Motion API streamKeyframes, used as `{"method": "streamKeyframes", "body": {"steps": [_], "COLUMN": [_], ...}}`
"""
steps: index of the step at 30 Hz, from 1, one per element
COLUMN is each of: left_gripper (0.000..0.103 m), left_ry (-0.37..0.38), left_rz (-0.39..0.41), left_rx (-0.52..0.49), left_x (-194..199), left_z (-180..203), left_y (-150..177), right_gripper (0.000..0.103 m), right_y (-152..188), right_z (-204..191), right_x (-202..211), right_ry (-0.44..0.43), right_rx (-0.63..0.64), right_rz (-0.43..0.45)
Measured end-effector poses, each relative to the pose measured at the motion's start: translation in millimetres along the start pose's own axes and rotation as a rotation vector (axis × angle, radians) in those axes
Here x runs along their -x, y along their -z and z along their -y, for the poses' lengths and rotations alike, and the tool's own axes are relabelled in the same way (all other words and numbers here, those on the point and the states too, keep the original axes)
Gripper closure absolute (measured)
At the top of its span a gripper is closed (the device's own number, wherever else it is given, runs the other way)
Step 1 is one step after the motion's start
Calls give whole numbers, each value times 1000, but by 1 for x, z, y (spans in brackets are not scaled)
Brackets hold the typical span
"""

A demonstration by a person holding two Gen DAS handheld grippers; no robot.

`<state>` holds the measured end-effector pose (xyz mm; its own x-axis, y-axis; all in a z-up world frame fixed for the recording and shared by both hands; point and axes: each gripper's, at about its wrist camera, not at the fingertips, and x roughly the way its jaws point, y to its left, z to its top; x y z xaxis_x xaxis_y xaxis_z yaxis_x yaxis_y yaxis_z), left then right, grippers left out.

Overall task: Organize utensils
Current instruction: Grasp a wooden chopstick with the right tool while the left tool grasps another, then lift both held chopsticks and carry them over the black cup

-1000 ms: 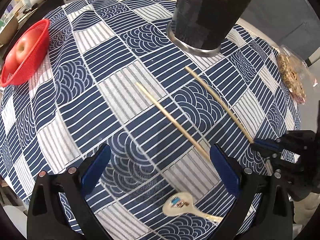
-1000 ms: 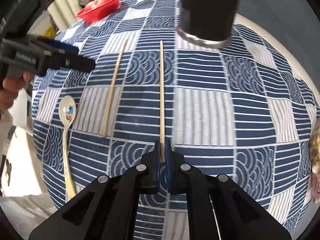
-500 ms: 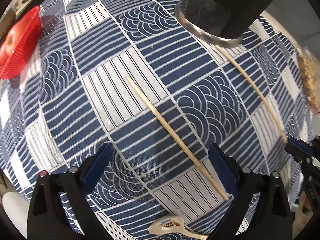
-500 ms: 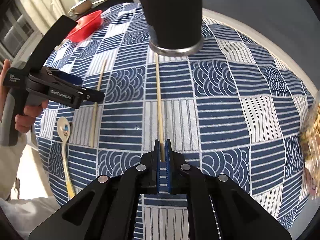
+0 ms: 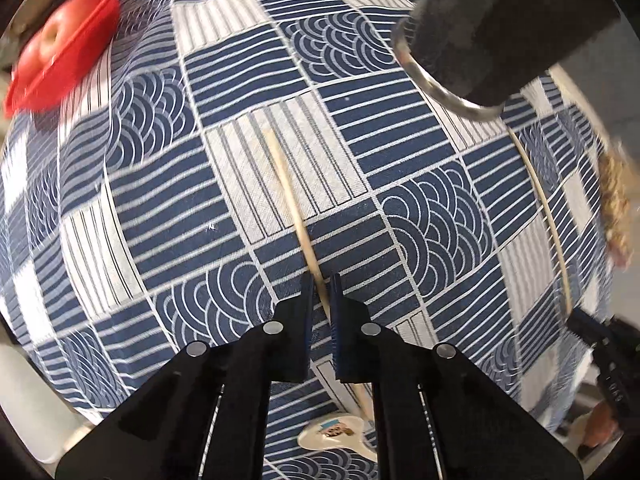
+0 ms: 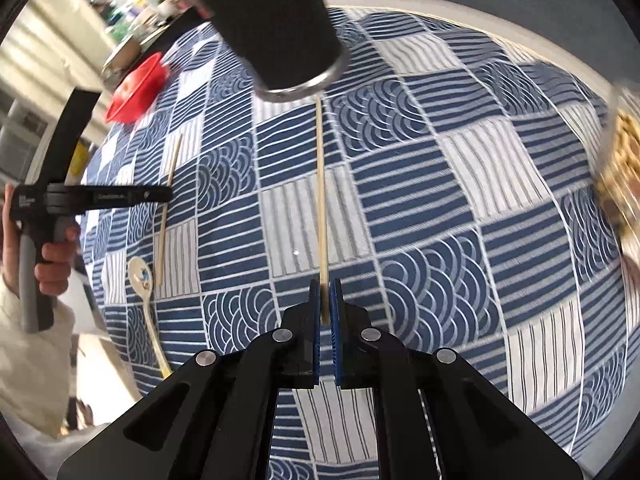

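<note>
My left gripper [image 5: 320,284] is shut on a wooden chopstick [image 5: 290,196] that lies on the checked tablecloth and runs away toward the far left. My right gripper [image 6: 325,290] is shut on a second chopstick [image 6: 320,184] whose far tip reaches the steel base of the black utensil holder [image 6: 276,20]. The holder [image 5: 500,24] stands at the upper right in the left wrist view. A white ceramic spoon [image 6: 144,288] lies near the left table edge, also showing below my left gripper [image 5: 332,434]. The right-held chopstick [image 5: 548,216] and right gripper [image 5: 576,322] show at right.
A red basket [image 5: 60,48] with an apple sits at the far left corner. A clear bag of snacks [image 6: 620,172] lies at the right edge. The blue and white cloth [image 6: 460,200] covers the round table, whose edge is close at the left and front.
My left gripper has closed from wide open onto the left chopstick. My right gripper has carried its chopstick toward the holder, which is now closer and tilted in view.
</note>
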<state>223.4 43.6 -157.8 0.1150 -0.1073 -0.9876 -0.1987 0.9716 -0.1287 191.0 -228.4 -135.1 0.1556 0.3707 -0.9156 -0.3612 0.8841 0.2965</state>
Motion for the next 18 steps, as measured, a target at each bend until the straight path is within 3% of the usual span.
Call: {"method": "streamKeyframes", "body": {"steps": [4,15,18], "left_gripper": [97,98,98], "left_ry": [55,48,40], "left_rz": [-7,58,82], "left_rx": [25,-22,-32], "left_x": [2,38,51], "left_z": [-10,-23,-24], "left_y": [7,43,43], "right_gripper": [98,98,98], "right_y": [10,27,27], "right_z": [13,28,25], "right_x": [13,66,76], "right_ry": [21,67,29], "right_rx": [-72,-173,-173], "right_rz": [14,102,114]}}
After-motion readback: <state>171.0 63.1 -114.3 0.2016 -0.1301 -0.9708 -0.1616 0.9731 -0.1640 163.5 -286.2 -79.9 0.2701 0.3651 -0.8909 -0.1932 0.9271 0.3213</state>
